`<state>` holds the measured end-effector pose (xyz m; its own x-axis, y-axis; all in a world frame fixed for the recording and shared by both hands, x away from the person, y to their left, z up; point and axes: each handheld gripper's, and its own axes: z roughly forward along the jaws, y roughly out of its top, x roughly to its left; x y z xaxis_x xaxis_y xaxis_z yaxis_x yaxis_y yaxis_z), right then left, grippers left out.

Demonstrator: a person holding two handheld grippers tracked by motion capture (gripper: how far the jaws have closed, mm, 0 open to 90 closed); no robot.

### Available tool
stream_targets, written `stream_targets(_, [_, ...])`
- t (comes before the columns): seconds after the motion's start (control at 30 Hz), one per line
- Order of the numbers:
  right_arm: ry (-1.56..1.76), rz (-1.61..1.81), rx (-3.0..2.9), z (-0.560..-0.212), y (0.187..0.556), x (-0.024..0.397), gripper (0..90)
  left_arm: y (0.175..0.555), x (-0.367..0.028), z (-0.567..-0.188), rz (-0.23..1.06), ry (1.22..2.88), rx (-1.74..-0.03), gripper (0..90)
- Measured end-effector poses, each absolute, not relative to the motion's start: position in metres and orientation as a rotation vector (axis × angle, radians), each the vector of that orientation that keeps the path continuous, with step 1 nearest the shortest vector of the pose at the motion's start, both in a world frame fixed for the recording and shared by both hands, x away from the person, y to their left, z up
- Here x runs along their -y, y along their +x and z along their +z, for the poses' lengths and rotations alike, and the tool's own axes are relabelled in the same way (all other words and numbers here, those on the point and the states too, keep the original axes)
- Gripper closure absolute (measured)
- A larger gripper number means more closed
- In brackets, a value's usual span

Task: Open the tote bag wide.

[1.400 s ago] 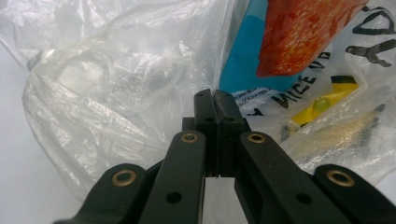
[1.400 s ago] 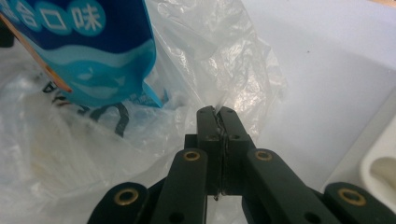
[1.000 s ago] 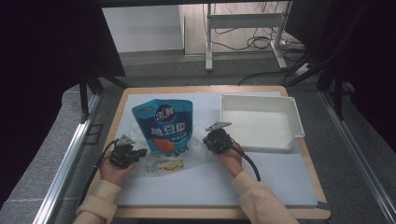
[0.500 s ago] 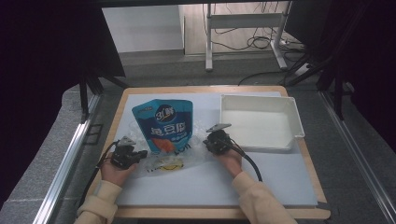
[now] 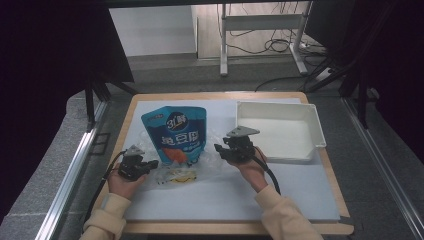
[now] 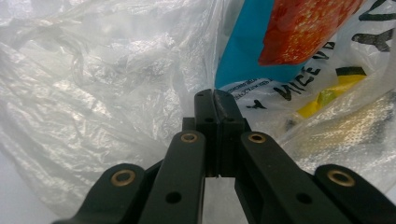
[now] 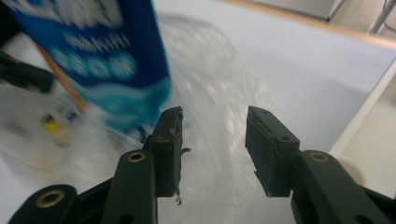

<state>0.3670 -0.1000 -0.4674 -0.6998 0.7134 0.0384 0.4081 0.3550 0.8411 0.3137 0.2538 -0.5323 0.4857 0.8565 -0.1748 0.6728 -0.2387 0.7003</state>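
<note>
A crinkled clear plastic bag (image 5: 175, 172) printed with a yellow mark is seen lying on the pale blue table mat (image 5: 280, 195), with a blue stand-up snack pouch (image 5: 176, 134) partly inside it. The bag's film is pinched between the closed jaws of the left gripper (image 5: 150, 164). The jaws of the right gripper (image 5: 218, 150) have just been opening and are parted with nothing clamped, the film lying beyond them, beside a white rectangular plastic tray (image 5: 315, 125).

The blue pouch (image 5: 175, 135) bears large white Chinese characters, not clearly legible. The clear plastic bag (image 6: 327, 70) shows black lettering "NICE".
</note>
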Motion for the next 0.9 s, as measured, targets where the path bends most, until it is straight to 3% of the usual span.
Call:
stream_targets(0.1, [0.963, 1.335, -2.259, -0.448, 0.363, 0.106, 57.1, 0.314, -0.253, -0.532, 0.315, 1.99, -1.259, 90.0])
stream_targets(0.3, [0.887, 1.452, -2.279, -0.416, 0.355, 0.108, 80.2, 0.314, -0.254, -0.532, 0.31, 1.987, -1.26, 90.0])
stream_targets(0.4, [0.823, 1.456, -2.347, -0.415, 0.346, 0.095, 85.3, 0.314, -0.253, -0.531, 0.312, 1.989, -1.259, 90.0])
stream_targets(0.7, [0.763, 1.3, -2.549, -0.467, 0.34, 0.044, 87.6, 0.313, -0.253, -0.531, 0.316, 1.993, -1.258, 90.0])
stream_targets(0.9, [0.84, 1.161, -2.578, -0.502, 0.356, 0.04, 88.3, 0.313, -0.254, -0.532, 0.319, 2.001, -1.255, 90.0])
